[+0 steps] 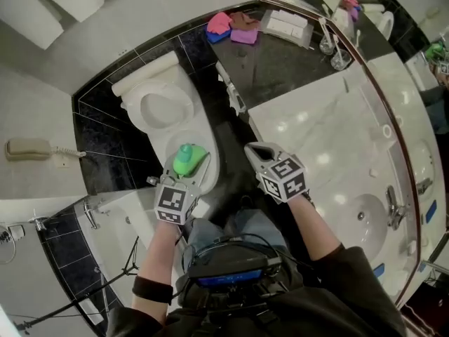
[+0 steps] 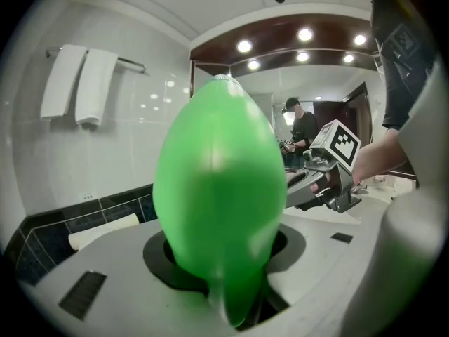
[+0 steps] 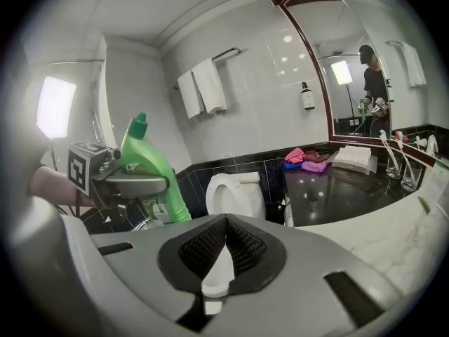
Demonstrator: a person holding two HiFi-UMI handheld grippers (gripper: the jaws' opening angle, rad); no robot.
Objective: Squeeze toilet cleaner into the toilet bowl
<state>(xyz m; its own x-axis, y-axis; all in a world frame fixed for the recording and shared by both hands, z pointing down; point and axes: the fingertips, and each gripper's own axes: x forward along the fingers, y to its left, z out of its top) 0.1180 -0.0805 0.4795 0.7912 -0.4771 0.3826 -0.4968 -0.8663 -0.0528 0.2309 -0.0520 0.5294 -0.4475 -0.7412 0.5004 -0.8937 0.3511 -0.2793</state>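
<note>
White walls with a band of black tiles go round this bathroom, with a long pale counter [image 1: 316,139] and a sink [image 1: 365,220] on the person's right and a white toilet [image 1: 165,111] with its lid up on the left. The left gripper [image 1: 186,176] has its 2 jaws partly apart and pressed on the fat green cleaner bottle [image 1: 188,159], which fills the left gripper view and stands nearly upright. In the head view the bottle covers the front of the toilet bowl [image 1: 212,167], so it looks close to the bowl or over it, but I cannot tell how high it is. The right gripper [image 1: 257,150] has its jaws tight together with nothing in them, and it hangs just beside the counter edge, near the bottle but not touching it. The squeezing has not begun, I think, because the bottle tip points up and not down at the bowl. From the right gripper view the tip looks like it has its cap on, but it is too small to be sure. If the cap is on, no cleaner can come out. If the bottle gets squeezed before the tip points into the bowl, cleaner can land on the seat or the floor. Its side is smooth and round, so it can slip out when it is tipped over
</note>
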